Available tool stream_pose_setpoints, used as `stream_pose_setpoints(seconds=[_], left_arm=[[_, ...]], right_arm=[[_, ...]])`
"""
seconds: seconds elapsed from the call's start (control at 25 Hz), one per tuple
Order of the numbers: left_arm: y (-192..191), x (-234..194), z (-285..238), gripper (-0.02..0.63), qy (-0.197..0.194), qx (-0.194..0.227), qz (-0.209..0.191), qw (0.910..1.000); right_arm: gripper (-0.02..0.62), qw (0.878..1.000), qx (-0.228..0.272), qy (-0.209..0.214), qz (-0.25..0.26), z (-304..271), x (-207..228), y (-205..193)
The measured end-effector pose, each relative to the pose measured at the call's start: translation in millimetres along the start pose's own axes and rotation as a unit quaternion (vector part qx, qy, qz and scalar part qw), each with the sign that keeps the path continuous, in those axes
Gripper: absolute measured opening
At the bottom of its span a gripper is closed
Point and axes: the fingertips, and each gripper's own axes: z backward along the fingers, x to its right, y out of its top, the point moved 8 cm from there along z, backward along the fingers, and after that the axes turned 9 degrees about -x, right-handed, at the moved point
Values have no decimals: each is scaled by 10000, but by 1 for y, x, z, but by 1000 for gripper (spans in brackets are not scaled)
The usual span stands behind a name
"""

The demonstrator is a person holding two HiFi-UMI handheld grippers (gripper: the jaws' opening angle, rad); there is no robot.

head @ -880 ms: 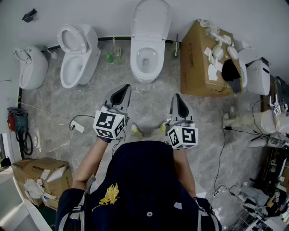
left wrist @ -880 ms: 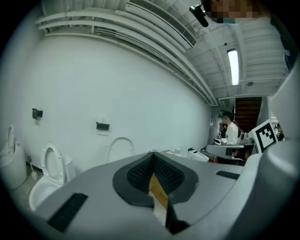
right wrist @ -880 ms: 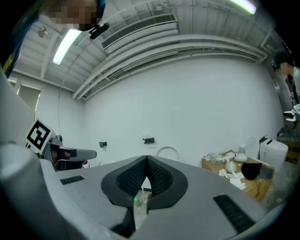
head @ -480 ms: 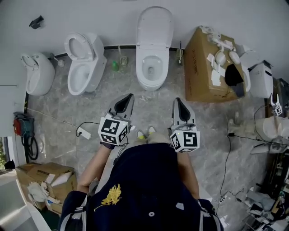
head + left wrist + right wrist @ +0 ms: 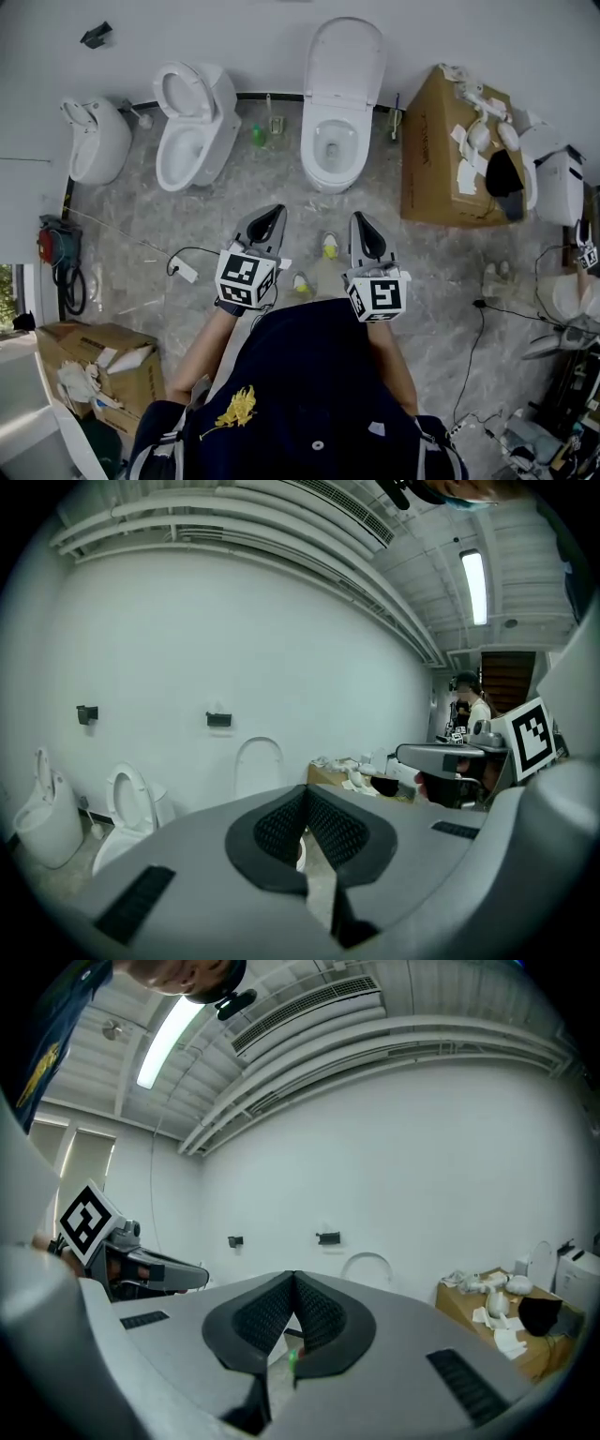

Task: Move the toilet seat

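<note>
From my end, the middle toilet [image 5: 337,141] has slid right and lower in the head view. One shoe [image 5: 329,246] has stepped forward. The left gripper [image 5: 274,214] and right gripper [image 5: 359,223] have drawn closer together.

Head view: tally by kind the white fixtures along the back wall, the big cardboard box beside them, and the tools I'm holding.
Open-bowl toilets: 2, the left toilet and the middle toilet
Other white fixture: 1, the far-left fixture, kind unclear
Cardboard box: 1
Tools: 2, the left tool and the right tool, both shut
Total: 6
</note>
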Motion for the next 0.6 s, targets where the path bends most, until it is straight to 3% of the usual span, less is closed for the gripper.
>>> stream_pose_setpoints(seconds=[0.24, 0.6], left_arm=[[16, -20, -51, 15, 166, 3, 39, 9999], [87, -63, -178, 15, 513, 282, 116, 9982]], right_arm=[[25, 9999, 77, -127, -39, -50, 53, 7], [25, 9997, 239, 14, -7, -162, 164, 49]])
